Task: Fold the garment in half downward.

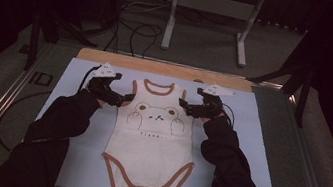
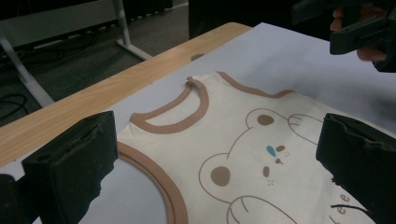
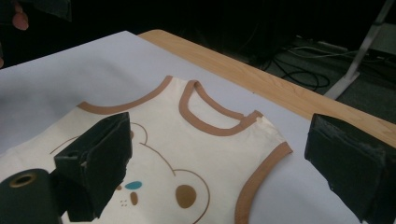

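While my two grippers hover at its shoulders, a cream sleeveless baby bodysuit (image 1: 152,137) lies flat, face up, on the pale blue sheet (image 1: 256,153), neck toward the far edge, snaps toward the near edge. Brown binding trims neck, armholes and leg openings; a bear face is printed on the chest, lettering beneath too small to read. My left gripper (image 1: 125,98) and right gripper (image 1: 184,105) both stand wide open, gripping nothing, apparently just above the cloth.
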`<move>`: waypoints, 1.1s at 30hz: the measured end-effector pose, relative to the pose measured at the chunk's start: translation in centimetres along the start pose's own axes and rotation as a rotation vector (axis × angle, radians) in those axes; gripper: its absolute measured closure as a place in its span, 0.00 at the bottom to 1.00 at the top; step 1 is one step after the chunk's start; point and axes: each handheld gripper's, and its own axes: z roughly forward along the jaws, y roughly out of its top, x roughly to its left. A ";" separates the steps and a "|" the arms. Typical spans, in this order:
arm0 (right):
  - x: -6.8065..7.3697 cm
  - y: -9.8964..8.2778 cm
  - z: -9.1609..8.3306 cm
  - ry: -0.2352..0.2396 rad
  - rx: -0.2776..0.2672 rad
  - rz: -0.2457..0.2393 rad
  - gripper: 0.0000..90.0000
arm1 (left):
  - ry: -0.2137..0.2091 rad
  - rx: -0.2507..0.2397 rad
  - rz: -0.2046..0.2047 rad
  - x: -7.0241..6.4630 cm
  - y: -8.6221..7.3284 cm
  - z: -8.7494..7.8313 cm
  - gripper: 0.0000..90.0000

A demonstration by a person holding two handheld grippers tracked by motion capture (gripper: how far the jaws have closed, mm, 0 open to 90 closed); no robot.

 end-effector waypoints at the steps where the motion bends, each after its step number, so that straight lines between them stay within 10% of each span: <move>1: -0.2 0.0 0.1 -0.003 0.005 -0.001 0.09 | 0.002 0.000 -0.004 0.1 -0.1 0.2 0.00; 33: -3.6 -0.4 5.5 -0.072 0.142 0.068 0.11 | 0.074 0.120 -0.087 3.1 -0.1 6.5 0.00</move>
